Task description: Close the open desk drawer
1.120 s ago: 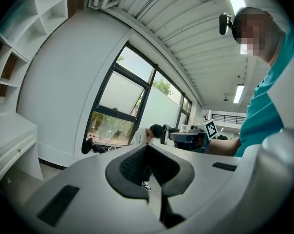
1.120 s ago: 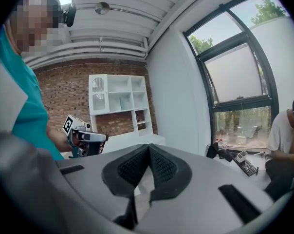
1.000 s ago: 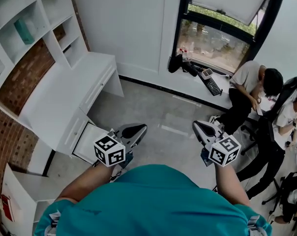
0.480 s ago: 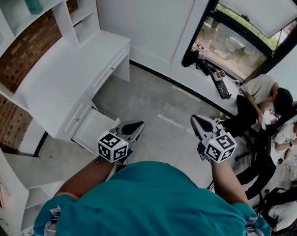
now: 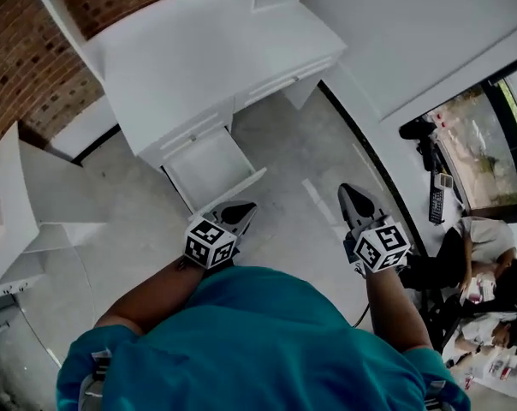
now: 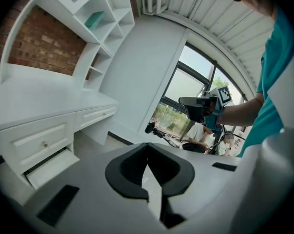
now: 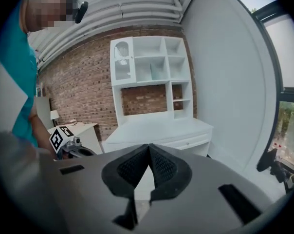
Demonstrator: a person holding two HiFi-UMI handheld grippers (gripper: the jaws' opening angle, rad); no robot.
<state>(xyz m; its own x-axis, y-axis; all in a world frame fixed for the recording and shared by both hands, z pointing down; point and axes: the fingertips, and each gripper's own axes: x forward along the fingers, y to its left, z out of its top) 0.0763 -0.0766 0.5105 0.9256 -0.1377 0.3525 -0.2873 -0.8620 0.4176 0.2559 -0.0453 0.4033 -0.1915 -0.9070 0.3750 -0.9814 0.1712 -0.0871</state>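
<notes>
The white desk (image 5: 190,50) stands against the brick wall at the top of the head view. Its lower-left drawer (image 5: 209,163) is pulled out and looks empty inside. My left gripper (image 5: 248,205) is shut with nothing in it, its tip just short of the drawer's front panel (image 5: 234,190). In the left gripper view the left gripper (image 6: 147,144) points past the desk, and the open drawer (image 6: 48,164) lies low at the left. My right gripper (image 5: 346,189) is shut and empty, out over the floor right of the drawer. The right gripper (image 7: 148,145) faces the desk (image 7: 156,128).
A low white cabinet (image 5: 36,204) stands left of the desk. A hutch of white shelves (image 7: 147,67) rises above the desktop. People sit at a window sill at the lower right (image 5: 485,272), with a keyboard (image 5: 436,197) near them. Grey floor (image 5: 301,157) lies ahead.
The head view has swung left, so the desk and open drawer now sit straight ahead. Both grippers are nearer the drawer, the left one close to its front panel. Both jaws stay shut.
</notes>
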